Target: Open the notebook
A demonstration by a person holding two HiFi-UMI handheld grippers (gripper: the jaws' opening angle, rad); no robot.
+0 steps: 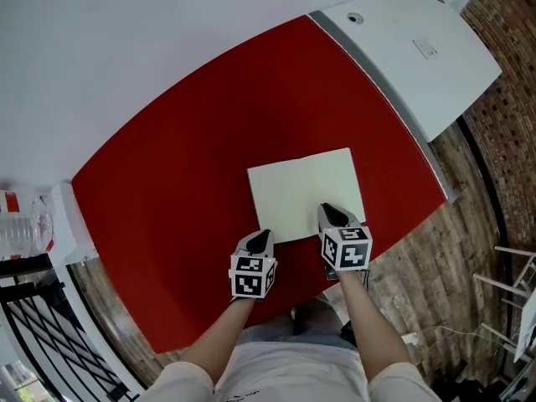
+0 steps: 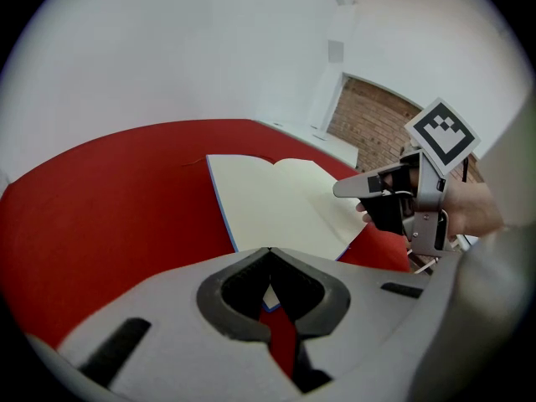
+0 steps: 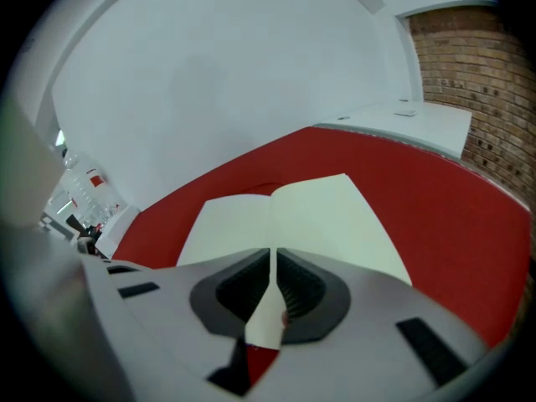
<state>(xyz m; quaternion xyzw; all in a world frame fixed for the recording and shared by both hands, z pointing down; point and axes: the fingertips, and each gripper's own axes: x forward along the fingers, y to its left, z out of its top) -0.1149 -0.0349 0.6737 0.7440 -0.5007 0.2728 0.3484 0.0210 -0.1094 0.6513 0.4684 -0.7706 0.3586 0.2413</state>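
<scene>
The notebook (image 1: 301, 191) lies open and flat on the red table (image 1: 184, 182), showing blank cream pages with a thin blue cover edge. Its centre fold shows in the left gripper view (image 2: 276, 199) and in the right gripper view (image 3: 293, 216). My left gripper (image 1: 261, 237) is shut, its tips (image 2: 270, 254) meeting just off the notebook's near left corner. My right gripper (image 1: 328, 210) hangs over the near edge of the right page. Its jaws (image 3: 273, 254) stand together with only a thin slit, through which page and table show; nothing is held. It also appears in the left gripper view (image 2: 347, 188).
A white counter (image 1: 402, 48) adjoins the table's far right, with a brick wall (image 1: 502, 115) beyond. Plastic bottles (image 1: 21, 229) and a black rack (image 1: 33, 325) stand at the left. Wooden floor (image 1: 427, 275) lies past the table's near edge.
</scene>
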